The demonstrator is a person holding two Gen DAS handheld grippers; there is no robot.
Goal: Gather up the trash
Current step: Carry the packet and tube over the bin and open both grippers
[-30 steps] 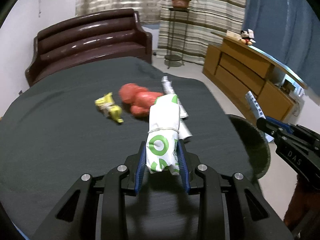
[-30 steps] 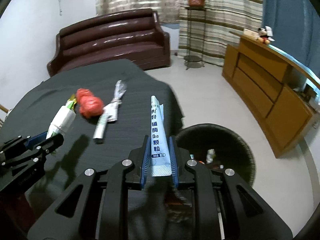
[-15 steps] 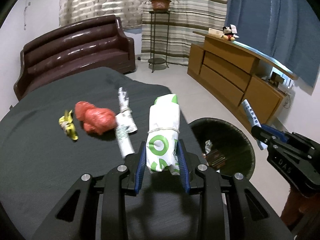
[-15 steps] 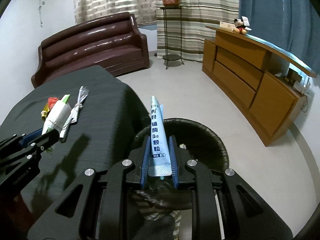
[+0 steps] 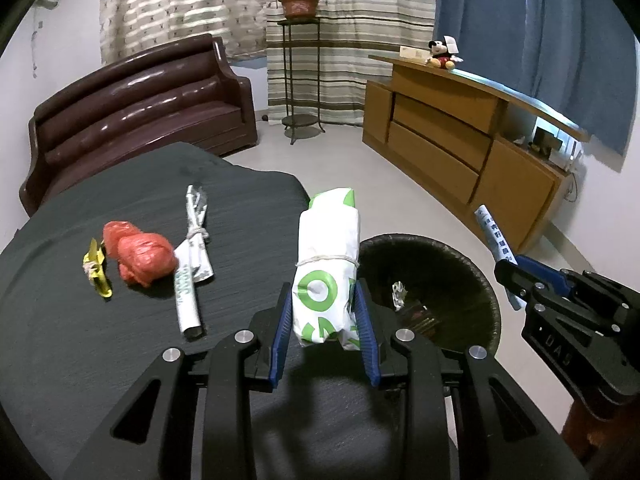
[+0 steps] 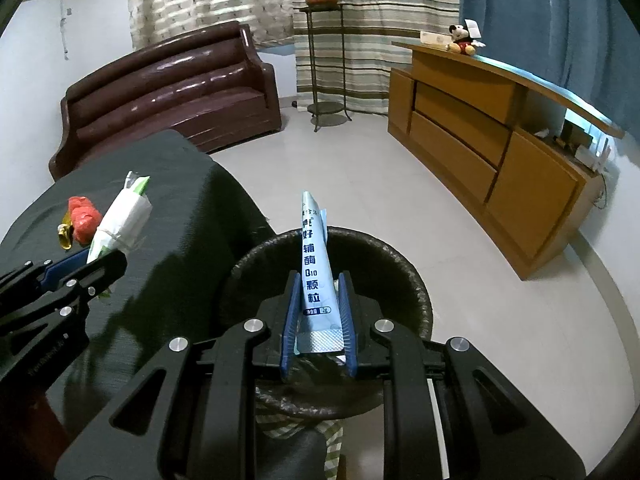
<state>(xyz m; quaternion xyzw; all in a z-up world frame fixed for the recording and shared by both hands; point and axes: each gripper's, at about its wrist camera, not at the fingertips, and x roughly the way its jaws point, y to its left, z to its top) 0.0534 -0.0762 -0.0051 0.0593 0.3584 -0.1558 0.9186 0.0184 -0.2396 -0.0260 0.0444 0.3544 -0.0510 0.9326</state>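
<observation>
My left gripper (image 5: 323,312) is shut on a white and green paper bundle (image 5: 326,264) tied with string, held near the table's right edge beside the black trash bin (image 5: 476,264). My right gripper (image 6: 318,312) is shut on a light blue sachet (image 6: 314,264) with dark print, held right over the black trash bin (image 6: 404,268). On the dark table (image 5: 80,340) lie a red crumpled bag (image 5: 140,256), a yellow wrapper (image 5: 96,272) and a white tied paper roll (image 5: 192,264). The right gripper (image 5: 516,272) shows at the right of the left wrist view.
The bin holds some scraps (image 5: 404,304). A brown leather sofa (image 5: 136,116) stands behind the table, a plant stand (image 5: 300,76) by the striped curtains, and a wooden cabinet (image 5: 460,148) along the right wall. Pale floor (image 6: 500,320) surrounds the bin.
Both grippers have travelled to the right with their loads, away from the table's middle. The bin has come into full view, and the sachet now hangs over it.
</observation>
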